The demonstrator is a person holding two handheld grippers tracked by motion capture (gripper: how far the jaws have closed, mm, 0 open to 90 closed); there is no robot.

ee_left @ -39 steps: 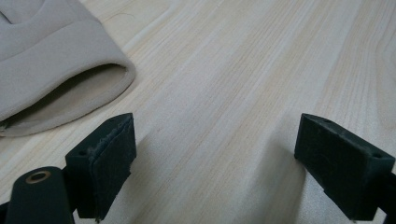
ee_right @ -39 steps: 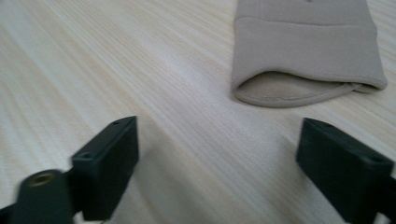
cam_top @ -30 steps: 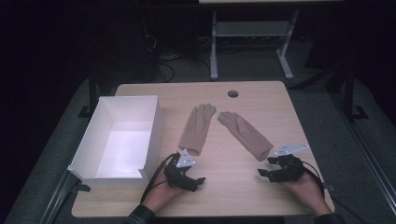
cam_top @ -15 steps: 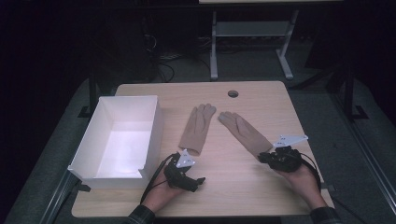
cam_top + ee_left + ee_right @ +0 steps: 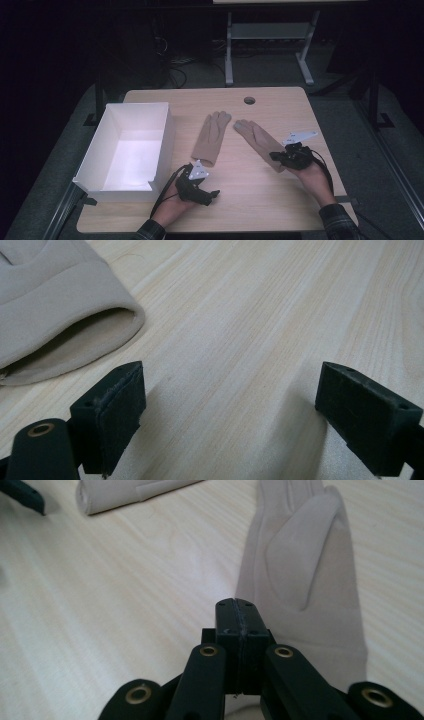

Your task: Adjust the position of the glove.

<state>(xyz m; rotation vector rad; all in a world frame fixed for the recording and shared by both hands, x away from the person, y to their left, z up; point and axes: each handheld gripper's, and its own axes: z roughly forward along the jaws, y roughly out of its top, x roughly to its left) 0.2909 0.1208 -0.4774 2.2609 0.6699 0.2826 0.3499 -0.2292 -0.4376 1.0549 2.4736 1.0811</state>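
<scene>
- While two beige gloves lie flat mid-table, the left glove (image 5: 211, 137) sits near the box and the right glove (image 5: 256, 139) lies just beside it, fingers pointing away from the person.
- Right tongs (image 5: 278, 156) are pressed fully together, resting at the right glove's cuff; whether they pinch any fabric I cannot tell.
- Left tongs (image 5: 227, 412) gape wide over bare table (image 5: 280, 107), near the left glove's cuff, holding nothing.
- White box (image 5: 95, 157) stands at the table's left edge.
</scene>
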